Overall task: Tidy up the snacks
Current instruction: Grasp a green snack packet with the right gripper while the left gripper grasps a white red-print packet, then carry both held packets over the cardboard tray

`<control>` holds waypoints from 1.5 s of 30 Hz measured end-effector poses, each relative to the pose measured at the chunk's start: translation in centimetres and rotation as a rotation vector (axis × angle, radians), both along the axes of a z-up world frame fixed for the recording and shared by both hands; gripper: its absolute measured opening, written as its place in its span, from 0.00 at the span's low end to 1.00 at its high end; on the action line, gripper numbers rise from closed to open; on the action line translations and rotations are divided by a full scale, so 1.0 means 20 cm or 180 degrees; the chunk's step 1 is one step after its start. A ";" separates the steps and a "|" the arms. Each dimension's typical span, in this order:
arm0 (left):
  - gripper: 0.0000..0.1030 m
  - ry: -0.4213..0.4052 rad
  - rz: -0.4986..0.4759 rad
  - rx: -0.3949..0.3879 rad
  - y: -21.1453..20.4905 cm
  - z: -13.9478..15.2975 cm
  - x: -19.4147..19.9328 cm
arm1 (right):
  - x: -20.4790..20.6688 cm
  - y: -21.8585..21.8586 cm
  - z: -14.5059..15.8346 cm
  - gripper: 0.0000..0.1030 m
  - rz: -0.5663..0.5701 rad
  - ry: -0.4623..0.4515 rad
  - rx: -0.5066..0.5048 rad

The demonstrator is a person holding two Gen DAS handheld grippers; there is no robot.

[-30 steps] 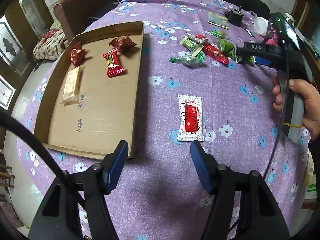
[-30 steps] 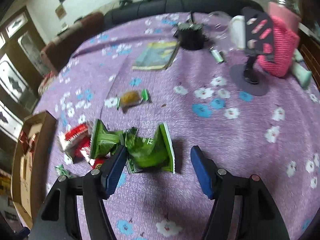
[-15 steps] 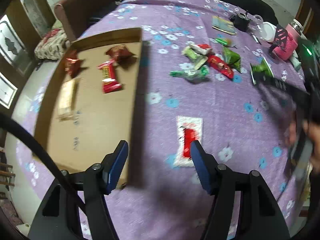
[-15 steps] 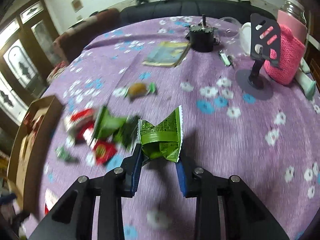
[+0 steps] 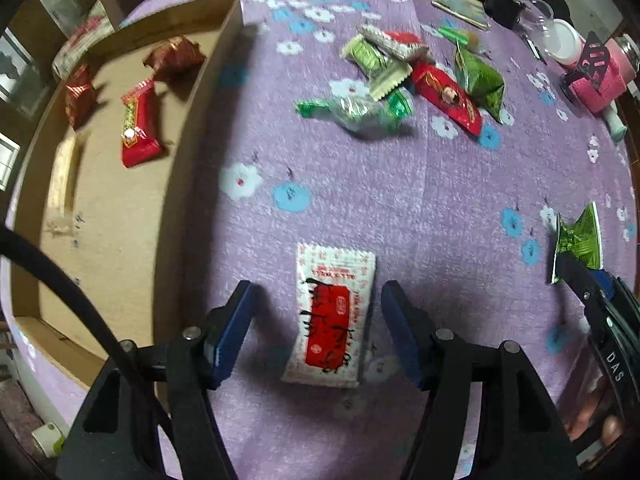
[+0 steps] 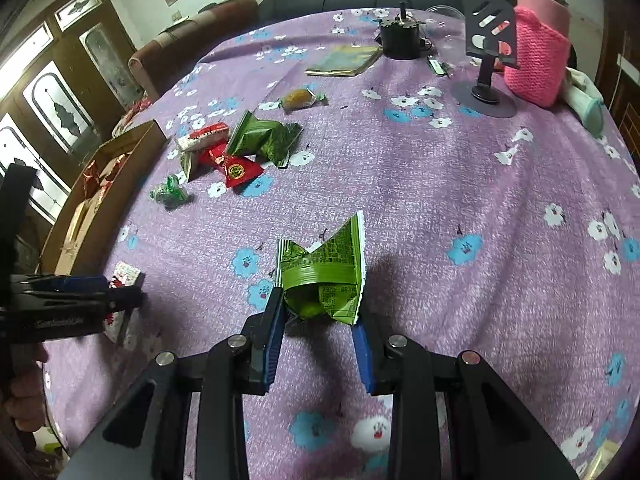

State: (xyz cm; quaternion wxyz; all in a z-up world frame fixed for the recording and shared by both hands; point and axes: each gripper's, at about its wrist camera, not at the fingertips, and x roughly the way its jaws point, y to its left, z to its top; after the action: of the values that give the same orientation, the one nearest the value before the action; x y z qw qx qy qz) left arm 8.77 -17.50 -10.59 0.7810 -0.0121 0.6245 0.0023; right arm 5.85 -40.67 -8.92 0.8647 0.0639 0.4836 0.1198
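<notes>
A white and red snack packet (image 5: 332, 316) lies flat on the purple flowered cloth. My left gripper (image 5: 316, 296) hangs over it, open, one blue finger on each side and neither touching. My right gripper (image 6: 318, 308) is shut on a crumpled green snack packet (image 6: 324, 272) held above the cloth. The left wrist view shows that green packet (image 5: 578, 240) at the right edge. A cardboard tray (image 5: 120, 220) on the left holds several red snacks and a pale one. A loose pile of green and red snacks (image 5: 392, 76) lies at the far middle.
At the far right stand a pink knitted bottle sleeve (image 6: 536, 68), a black phone stand (image 6: 486, 80) and a small black device (image 6: 400, 38), with a flat booklet (image 6: 344, 62) beside them. A wrapped brown sweet (image 6: 298, 98) lies alone. A sofa runs behind the table.
My right gripper shut on the green packet and carried it away from the pile toward the near side. My left gripper came down and forward over the white and red packet, still open.
</notes>
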 end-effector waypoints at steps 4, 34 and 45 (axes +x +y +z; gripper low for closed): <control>0.35 0.0013 -0.0108 -0.0021 0.00 0.02 -0.01 | -0.02 0.01 0.01 0.30 -0.0005 -0.0001 0.0048; 0.27 -0.0305 -0.0587 -0.0541 0.07 0.06 -0.34 | -0.45 0.17 0.03 0.30 -0.0214 -0.0035 -0.0037; 0.27 -0.0451 -0.0791 -0.0556 0.08 0.14 -0.43 | -0.52 0.25 0.05 0.30 -0.0187 -0.0079 -0.0087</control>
State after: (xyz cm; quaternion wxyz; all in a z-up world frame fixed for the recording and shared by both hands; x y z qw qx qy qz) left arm 0.18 -15.80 -7.76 0.8133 -0.0027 0.5624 -0.1494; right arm -4.50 -35.58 -7.83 0.8746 0.0648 0.4724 0.0886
